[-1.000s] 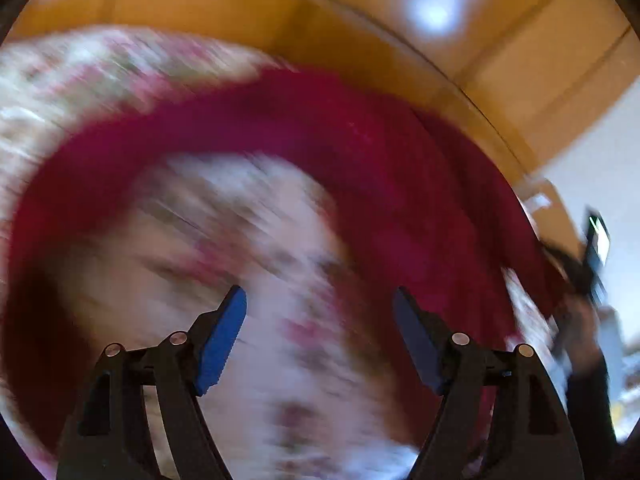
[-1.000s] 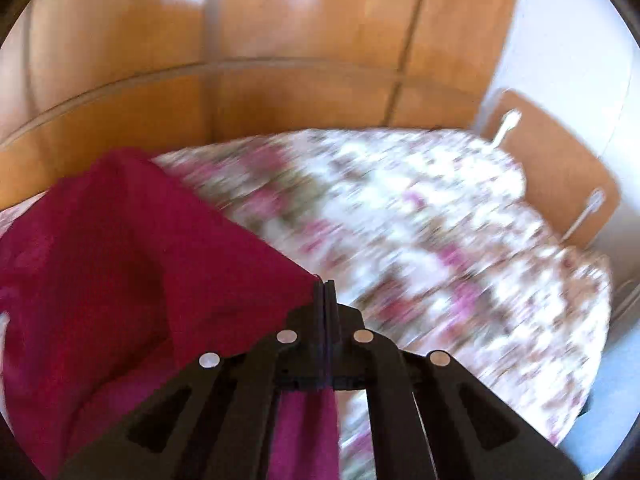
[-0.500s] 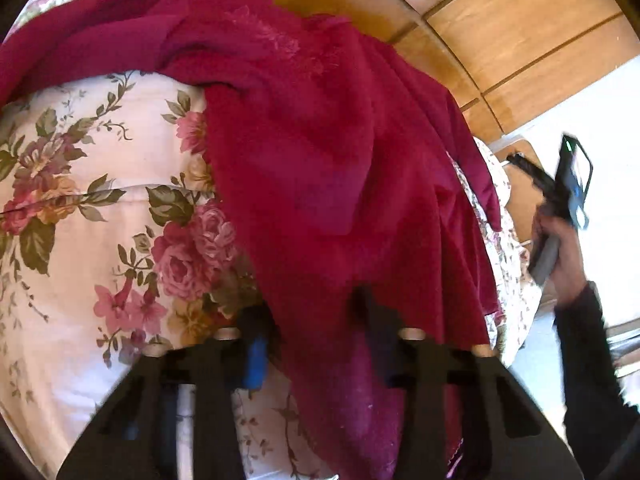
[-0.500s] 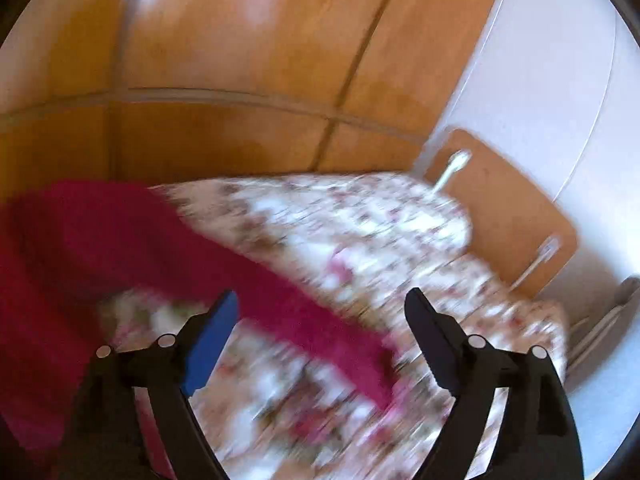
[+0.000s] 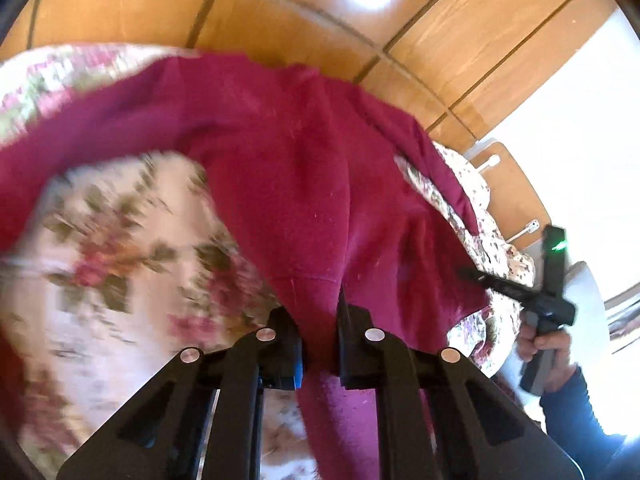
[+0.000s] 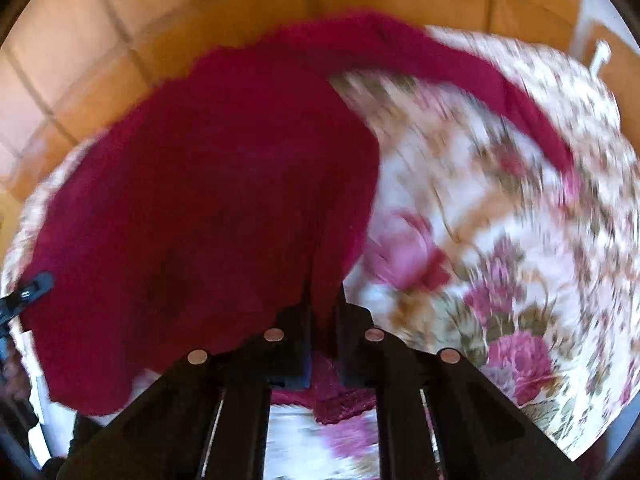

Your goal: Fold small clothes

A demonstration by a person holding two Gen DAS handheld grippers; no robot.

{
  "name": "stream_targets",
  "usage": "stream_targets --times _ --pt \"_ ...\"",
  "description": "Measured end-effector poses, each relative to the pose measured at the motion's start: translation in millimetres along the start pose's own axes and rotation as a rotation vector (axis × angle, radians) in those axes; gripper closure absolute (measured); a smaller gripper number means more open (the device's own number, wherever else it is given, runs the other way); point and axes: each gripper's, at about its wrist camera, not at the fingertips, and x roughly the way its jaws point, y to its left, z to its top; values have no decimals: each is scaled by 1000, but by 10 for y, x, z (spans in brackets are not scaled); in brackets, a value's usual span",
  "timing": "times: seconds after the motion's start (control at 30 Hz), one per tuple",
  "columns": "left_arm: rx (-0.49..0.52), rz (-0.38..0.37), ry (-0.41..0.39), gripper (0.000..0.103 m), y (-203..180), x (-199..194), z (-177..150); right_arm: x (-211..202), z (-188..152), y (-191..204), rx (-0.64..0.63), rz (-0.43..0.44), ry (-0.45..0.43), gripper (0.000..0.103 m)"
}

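Observation:
A dark red garment (image 5: 304, 168) lies spread over a floral bedspread (image 5: 112, 240). My left gripper (image 5: 320, 316) is shut on a fold of its near edge, the cloth bunched between the fingers. In the right wrist view the same garment (image 6: 208, 200) fills the left half, with one long sleeve (image 6: 500, 84) trailing to the right. My right gripper (image 6: 322, 312) is shut on another part of the near edge. The right gripper also shows in the left wrist view (image 5: 520, 292), held in a hand at the right.
The floral bedspread (image 6: 500, 240) covers the bed. A wooden headboard and wood-panelled wall (image 5: 320, 20) run behind it. A wooden bedside unit (image 5: 516, 192) stands at the far right by a white wall. The left gripper's tip (image 6: 32, 286) shows at the left edge.
The right gripper, open half a second ago, has moved down to the garment and shut on its edge. The left gripper has closed fully on the cloth and both views blur with motion.

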Motion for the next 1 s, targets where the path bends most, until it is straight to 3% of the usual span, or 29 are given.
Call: stream_targets --times 0.17,0.2,0.27,0.37,0.43,0.5,0.53,0.57,0.63,0.7,0.8,0.93,1.0 --pt "48 63 -81 93 93 -672 63 -739 63 409 -112 143 -136 96" --pt "59 81 -87 93 118 -785 32 -790 3 459 -141 139 -145 96" --pt "61 86 -70 93 167 -873 -50 -820 -144 532 -206 65 -123 96" --pt "34 62 -17 90 248 -825 -236 -554 -359 320 -194 -33 -7 95" --pt "-3 90 7 90 365 -744 -365 -374 -489 167 -168 -81 61 95" --pt "-38 173 -3 90 476 -709 -391 -263 -636 49 -142 -137 115 92" --pt "-58 231 -21 90 549 -730 -402 -248 -678 29 -132 -163 128 84" --pt "-77 284 -40 87 629 -771 -403 -238 -704 7 -118 -199 132 70" --pt "-117 406 -93 46 802 -897 -390 -253 -685 -49 -101 -223 111 45" --pt "-167 468 -152 38 971 -1061 -377 -350 -607 36 -92 -217 55 45" --pt "-203 488 -172 38 1142 -1174 -377 -381 -426 288 -126 -187 -1 44" --pt "-87 598 -152 35 1040 -1074 -374 -285 -254 847 -223 -80 -47 44" --pt "12 715 -120 33 992 -916 -360 -240 -196 1238 -271 16 -51 44"
